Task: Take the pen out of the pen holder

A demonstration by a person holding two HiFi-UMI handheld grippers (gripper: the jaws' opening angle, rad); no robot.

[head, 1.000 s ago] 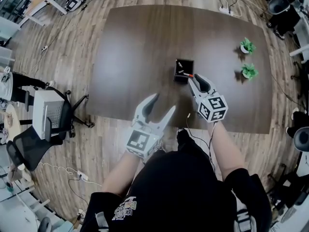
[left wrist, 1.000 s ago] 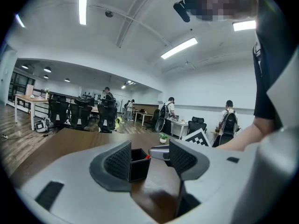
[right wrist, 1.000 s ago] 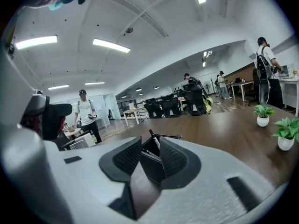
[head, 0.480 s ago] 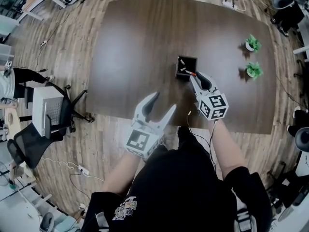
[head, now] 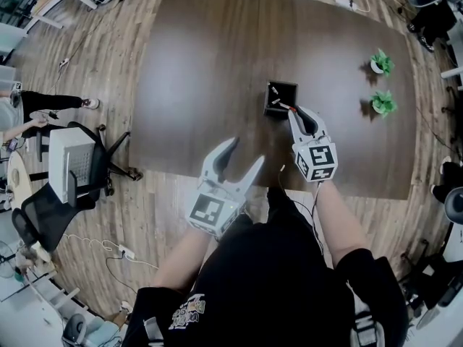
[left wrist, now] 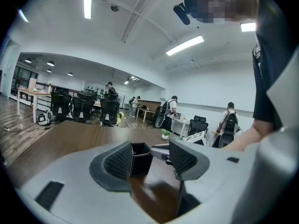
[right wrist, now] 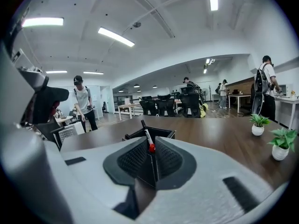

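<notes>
A black square pen holder (head: 280, 98) stands on the dark wood table (head: 202, 63), right of its middle. A pen with a red end (head: 283, 108) leans out of the holder's near right corner. My right gripper (head: 295, 112) is at that corner, its jaws closing with the pads pressed on the red end. In the right gripper view the pen (right wrist: 147, 137) rises from between the pads of this gripper (right wrist: 151, 149), with the holder (right wrist: 161, 133) just behind. A second pen (head: 274, 90) stays inside. My left gripper (head: 235, 161) hangs open over the table's near edge, holding nothing; its view shows the holder (left wrist: 139, 158) ahead of the left gripper (left wrist: 150, 158).
Two small potted plants (head: 381, 62) (head: 383, 103) stand on the table's right side. A thin cable (head: 282, 170) lies at the near edge. An office chair (head: 79, 165) stands on the floor to the left. People and desks fill the room behind.
The right gripper's jaws have narrowed from wide apart onto the pen's red end and dropped slightly. The left gripper has stayed where it was.
</notes>
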